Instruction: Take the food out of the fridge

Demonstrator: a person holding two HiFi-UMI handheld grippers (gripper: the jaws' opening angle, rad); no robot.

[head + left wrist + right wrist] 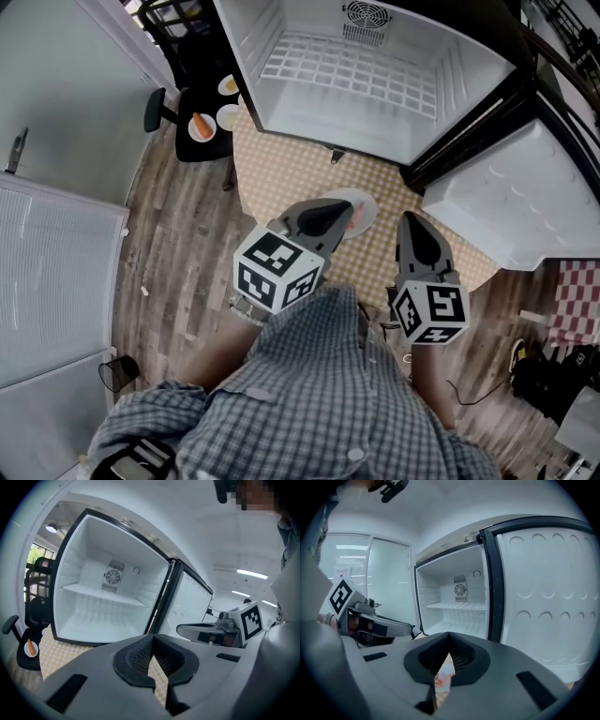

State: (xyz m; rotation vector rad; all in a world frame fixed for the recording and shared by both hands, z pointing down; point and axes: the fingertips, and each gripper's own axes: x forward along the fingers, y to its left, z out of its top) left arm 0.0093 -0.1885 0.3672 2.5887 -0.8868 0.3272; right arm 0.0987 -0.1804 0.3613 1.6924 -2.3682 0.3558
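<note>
- My left claw (336,214) is closed tip to tip with nothing in it. In the left gripper view only the yellow checked surface (56,651) shows through the slot below the pads.
- My right claw (413,228) is closed and empty too. In its own view a plate (440,679) with reddish food shows in the gap, but it lies far below and is not gripped.
- The fridge (347,75) stands open with its door (506,206) swung to the right. I see a bare wire shelf (352,70), a bare floor and the fan, and no food inside.
- The food is outside. 1 plate sits on the checked surface in front of the fridge, just under my claws. More small plates rest on a black stool (208,148) to the left, and 1 of them carries an orange piece (201,125).
- I judge the emptying as done, or very nearly done — what remains is a check.
- To do that well, I look over both levels and the inner face of the door before calling it finished.
- I keep both claws high and level — the plate lies right beneath them, and a dip would knock it.
- If the door is to be shut, I push with a closed claw on its outer edge, well away from the plate.
</note>
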